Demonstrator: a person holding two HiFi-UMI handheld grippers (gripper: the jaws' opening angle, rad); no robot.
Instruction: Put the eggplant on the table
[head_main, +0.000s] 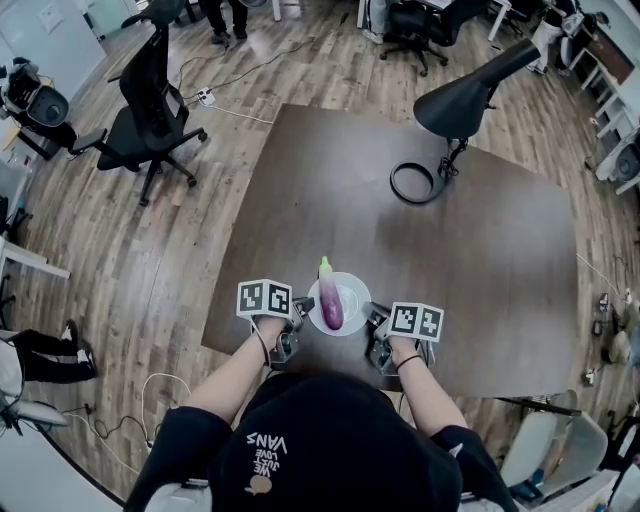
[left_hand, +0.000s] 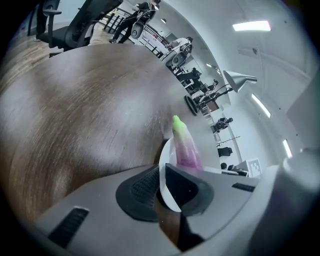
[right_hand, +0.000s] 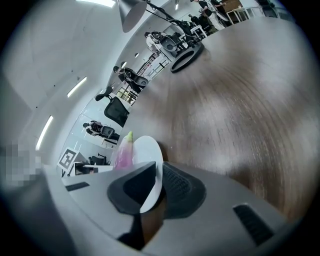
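Head view: dark brown wooden bench (head_main: 480, 250). A round white plate (head_main: 352, 296) sits near its 6 o'clock edge and carries the purple eggplant (head_main: 330, 300), green stem toward 12 o'clock. The left hand-held gripper (head_main: 290, 335) is at the plate's 8 o'clock, the right hand-held gripper (head_main: 378, 345) at 4 o'clock. A black desk lamp (head_main: 465, 100) stands at 1 o'clock.

Left gripper view: jaws pinching the plate's rim (left_hand: 165, 165), eggplant (left_hand: 185, 147) beyond at 12 o'clock.

Right gripper view: jaws pinching the plate's rim (right_hand: 145, 150), eggplant (right_hand: 123, 152) at 11 o'clock.

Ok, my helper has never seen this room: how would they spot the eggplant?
Find the big dark table; at its near edge is a small white plate. The eggplant lies on it: purple with a green tip, the only colourful thing there.
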